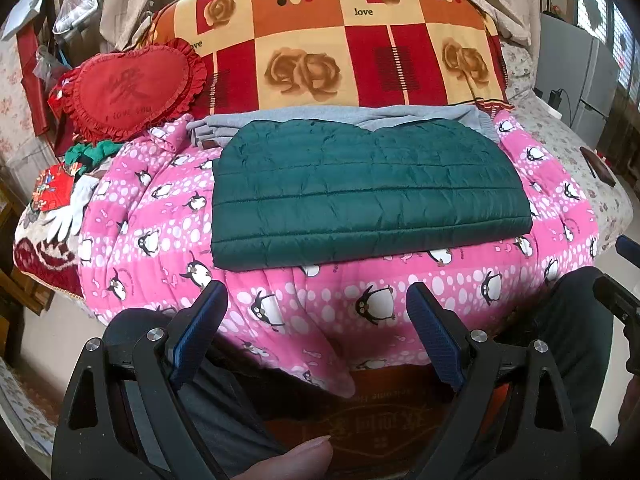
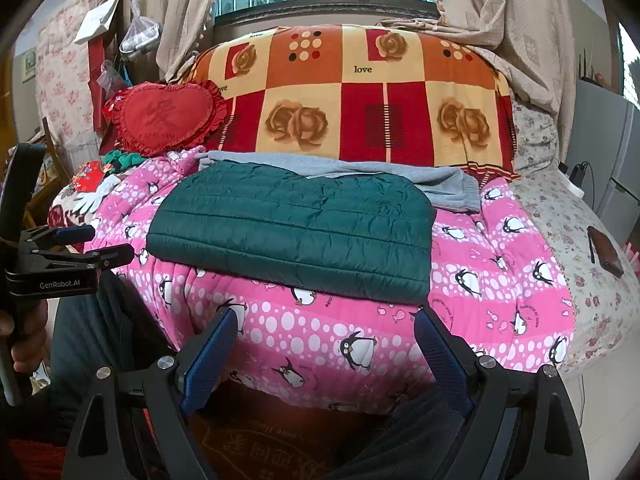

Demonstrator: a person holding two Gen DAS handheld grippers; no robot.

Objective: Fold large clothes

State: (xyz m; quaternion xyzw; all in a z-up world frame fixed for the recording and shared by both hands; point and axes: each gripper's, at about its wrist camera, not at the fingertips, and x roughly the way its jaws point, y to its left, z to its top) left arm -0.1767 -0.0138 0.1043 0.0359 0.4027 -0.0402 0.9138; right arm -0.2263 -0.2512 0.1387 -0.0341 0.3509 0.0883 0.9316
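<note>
Both grippers, left (image 1: pixel 316 308) and right (image 2: pixel 326 334), hovered at the bed's near edge, fingers wide apart and empty. Beyond, the dark green quilted jacket (image 1: pixel 368 192) lay folded on the pink penguin-print quilt (image 1: pixel 320 300); probably finished, needing only setting aside.

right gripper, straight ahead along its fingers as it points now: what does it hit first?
Probably the pink penguin quilt, on its near edge just ahead of the open right gripper. The folded green jacket lies farther back on the quilt, so it would likely come second. Depth is unclear through the fisheye.
</note>
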